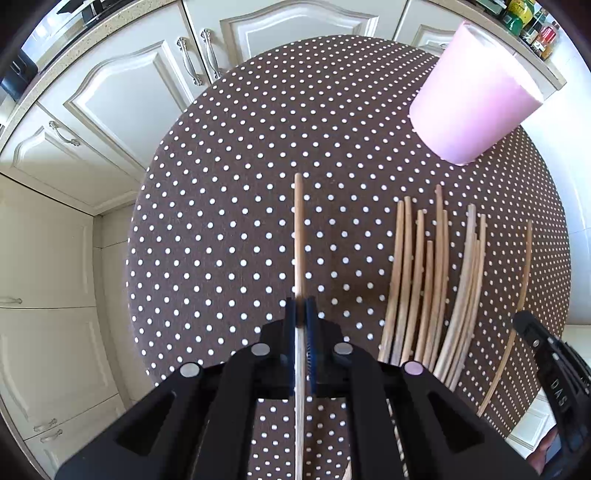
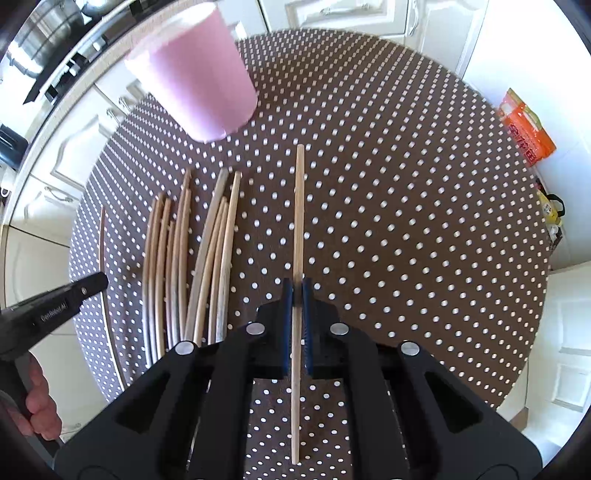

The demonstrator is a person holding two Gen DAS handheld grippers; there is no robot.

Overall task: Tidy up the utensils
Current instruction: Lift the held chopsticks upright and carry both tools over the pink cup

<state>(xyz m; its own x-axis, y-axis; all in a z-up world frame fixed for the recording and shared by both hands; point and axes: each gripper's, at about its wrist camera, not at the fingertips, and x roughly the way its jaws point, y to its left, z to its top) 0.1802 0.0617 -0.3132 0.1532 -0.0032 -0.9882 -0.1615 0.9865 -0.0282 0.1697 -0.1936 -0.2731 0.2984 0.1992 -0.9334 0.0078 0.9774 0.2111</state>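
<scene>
Grippers left (image 1: 301, 314) and right (image 2: 297, 295) level above table, fingers each clamping one chopstick (image 1: 299, 236)

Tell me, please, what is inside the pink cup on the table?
The pink cup stands upright on the dotted table, and both views show only its outer wall. Its inside is hidden. The loose chopsticks lie on the table beside it; each tool holds one more.

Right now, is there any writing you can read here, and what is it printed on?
"DAS": on the right gripper, partly cut off.
"GenRobot.AI", roughly: small white label on the left gripper, hard to read.
Orange packet: red print, too blurred.
Bottles on the counter: labels too small.
</scene>
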